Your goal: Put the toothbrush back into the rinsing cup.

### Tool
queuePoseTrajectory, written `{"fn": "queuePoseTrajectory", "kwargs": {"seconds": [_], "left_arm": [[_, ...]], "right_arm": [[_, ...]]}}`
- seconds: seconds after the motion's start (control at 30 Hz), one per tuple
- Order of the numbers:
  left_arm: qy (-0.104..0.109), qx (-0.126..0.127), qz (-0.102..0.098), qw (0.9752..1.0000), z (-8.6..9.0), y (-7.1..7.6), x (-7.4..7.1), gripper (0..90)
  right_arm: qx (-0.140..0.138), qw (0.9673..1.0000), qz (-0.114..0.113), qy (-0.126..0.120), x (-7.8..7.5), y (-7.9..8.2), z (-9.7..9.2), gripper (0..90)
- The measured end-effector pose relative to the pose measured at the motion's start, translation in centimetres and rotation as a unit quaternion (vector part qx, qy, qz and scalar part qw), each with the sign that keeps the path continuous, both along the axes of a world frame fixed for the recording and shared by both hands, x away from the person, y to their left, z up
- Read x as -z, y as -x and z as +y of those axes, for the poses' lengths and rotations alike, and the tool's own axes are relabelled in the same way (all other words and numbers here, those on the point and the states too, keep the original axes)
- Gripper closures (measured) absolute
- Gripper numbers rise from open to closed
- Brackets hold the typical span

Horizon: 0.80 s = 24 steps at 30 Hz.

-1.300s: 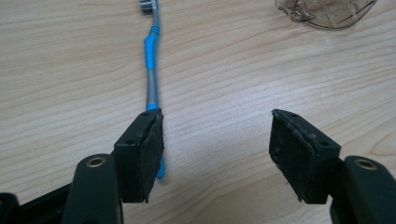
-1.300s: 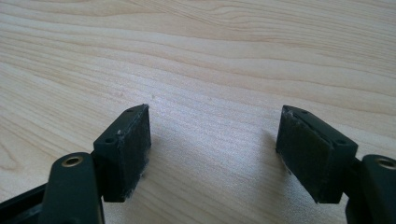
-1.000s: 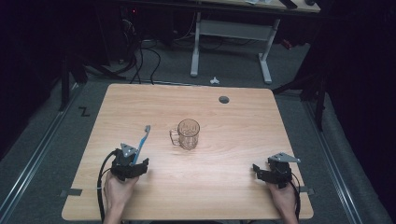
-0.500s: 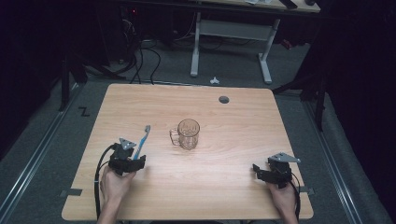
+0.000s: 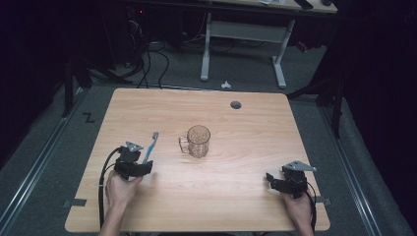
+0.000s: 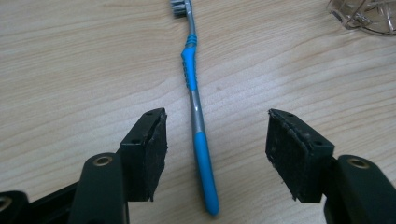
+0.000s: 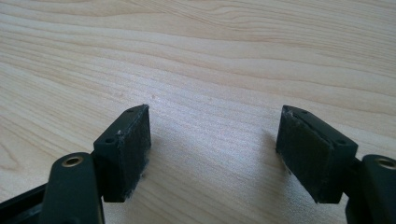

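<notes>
Left gripper [image 5: 134, 162], near the table's left front: jaws spread wide, one on each side of the toothbrush [image 6: 195, 107], neither pad touching it. The toothbrush lies flat on the table [image 5: 236, 196], blue handle end nearest the gripper, bristle head pointing away toward the far side. It sits slightly off-centre in the gap, closer to the left pad. Judgement: the gripper is lined up along the handle so a squeeze would catch the thick blue grip, the easiest part to hold.

Centre: a clear glass mug [image 5: 197, 140] stands upright, handle turned to the left, just beyond and right of the brush head. Likely where the brush is meant to go, standing open-mouthed and within easy reach.

Right gripper [image 5: 282, 181], near the table's right front: jaws wide apart over bare wood, nothing between them. It rests well apart from mug and brush, seemingly parked.

No brand, label or readable writing on brush, mug or grippers.
</notes>
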State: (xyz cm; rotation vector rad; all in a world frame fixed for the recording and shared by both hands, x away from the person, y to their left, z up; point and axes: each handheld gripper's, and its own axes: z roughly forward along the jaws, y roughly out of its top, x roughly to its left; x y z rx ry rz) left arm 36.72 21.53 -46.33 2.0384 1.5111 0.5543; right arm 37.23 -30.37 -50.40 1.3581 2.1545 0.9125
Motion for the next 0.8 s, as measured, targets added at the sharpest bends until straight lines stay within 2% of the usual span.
{"fn": "queuePoseTrajectory", "kwargs": {"seconds": [0.1, 0.27, 0.37, 0.43, 0.6, 0.67, 0.7, 0.8], "left_arm": [[-0.001, 0.004, -0.005, 1.0, -0.2, -0.3, -0.5, 39.2], [0.0, 0.003, 0.004, 1.0, -0.3, -1.1, -1.0, 39.1], [0.0, 0.002, 0.017, 0.9999, -0.2, -1.9, -1.4, 39.2], [0.0, 0.003, 0.016, 0.9999, -0.1, -2.3, -1.5, 39.8], [0.0, 0.003, 0.03, 0.9995, -0.2, -3.7, -1.3, 41.5], [0.0, 0.005, 0.029, 0.9996, -0.4, -4.1, -1.3, 44.6], [-0.008, 0.007, 0.037, 0.9993, -0.5, -4.6, -1.3, 45.0], [-0.012, 0.01, 0.045, 0.9989, -0.8, -5.3, -1.2, 47.0]], "right_arm": [[0.0, 1.0, 0.0, 0.0, 0.0, 0.0, 0.0, 26.5], [-0.002, 1.0, 0.0, 0.0, 0.0, 0.0, 0.0, 26.5], [-0.002, 1.0, 0.0, 0.0, 0.0, 0.0, 0.0, 26.5], [-0.002, 1.0, 0.0, 0.0, 0.0, 0.0, 0.0, 26.5], [-0.001, 1.0, 0.0, 0.0, 0.0, 0.0, 0.0, 26.5], [-0.001, 1.0, 0.0, 0.0, 0.0, 0.0, 0.0, 26.5], [-0.002, 1.0, 0.0, 0.001, 0.0, 0.0, 0.0, 26.5], [-0.002, 1.0, 0.0, 0.0, 0.0, 0.1, 0.0, 26.4]]}}
